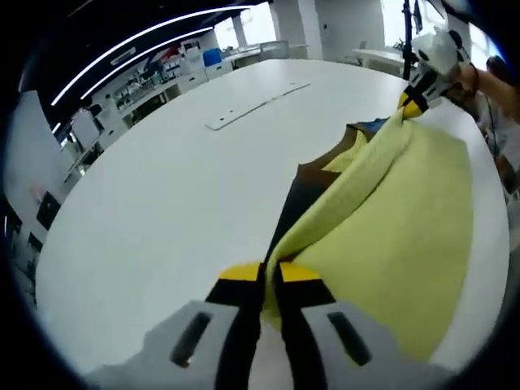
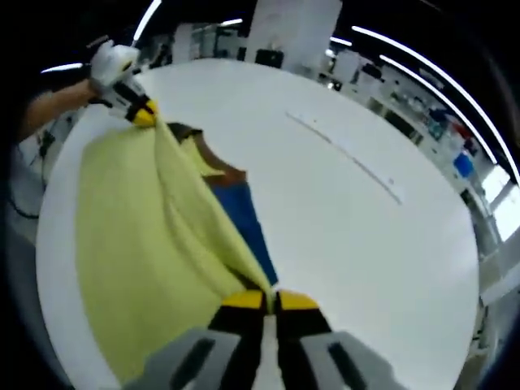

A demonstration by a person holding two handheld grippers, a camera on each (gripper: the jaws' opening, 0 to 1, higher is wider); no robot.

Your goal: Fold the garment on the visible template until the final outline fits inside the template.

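Garment: a pale yellow fleece-like garment (image 1: 406, 219) lies on the white round bench (image 1: 162, 203), stretched between the two tools, its held edge lifted off the surface.
Template: a flat sheet with blue (image 2: 244, 219) and brown (image 1: 313, 183) areas lies under the garment, partly covered, toward the bench's middle.
Left tool: the left tool (image 1: 270, 272), yellow-tipped, is pressed together, pinching one corner of the garment.
Right tool: the right tool (image 2: 270, 299) is pressed together on the opposite corner; a hand holds it near the bench edge.
Other: a thin pale strip (image 1: 252, 107) lies well apart from the garment.
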